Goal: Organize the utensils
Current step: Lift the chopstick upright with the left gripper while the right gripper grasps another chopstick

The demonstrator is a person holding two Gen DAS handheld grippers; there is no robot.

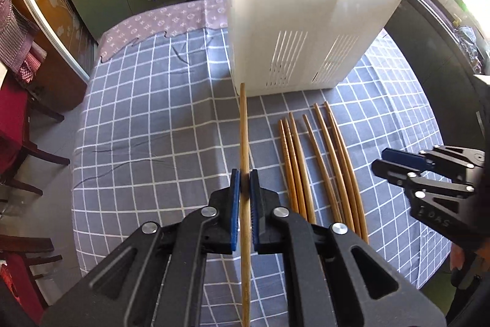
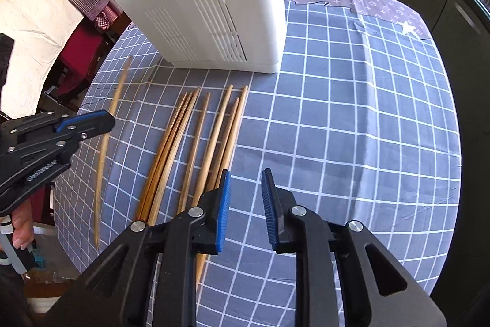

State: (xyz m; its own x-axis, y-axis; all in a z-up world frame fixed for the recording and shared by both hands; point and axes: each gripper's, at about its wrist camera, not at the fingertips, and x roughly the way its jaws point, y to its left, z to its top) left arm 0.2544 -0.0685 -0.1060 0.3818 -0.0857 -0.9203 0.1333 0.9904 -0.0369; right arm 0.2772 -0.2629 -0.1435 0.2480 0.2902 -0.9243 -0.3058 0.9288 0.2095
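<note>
- One chopstick (image 1: 244,143) is sitting pinched between the blue pads of the left claw (image 1: 244,189), w/ its tip pointing toward the base of the white holder (image 1: 294,29); jaws are closing tight on it, gripped roughly mid-length.
- In the right wrist view that stick (image 2: 105,143) is lying apart from the others, to their left, w/ the left claw (image 2: 92,124) clamping it from the side.
- Seven more chopsticks (image 1: 318,167) are lying side by side on the desk cloth (image 1: 153,127) – between the two claws, in front of the holder, not touching it.
- Right claw (image 2: 245,204) is hovering w/ jaws partly apart, holding nothing – near ends of the loose sticks (image 2: 196,149) are lying just beside its left pad.
- White holder (image 2: 214,5) is standing upright on the grid cloth, slotted vents low on its front wall.
- Right claw (image 1: 395,164) is also showing at the right edge of the left wrist view, above the cloth.
</note>
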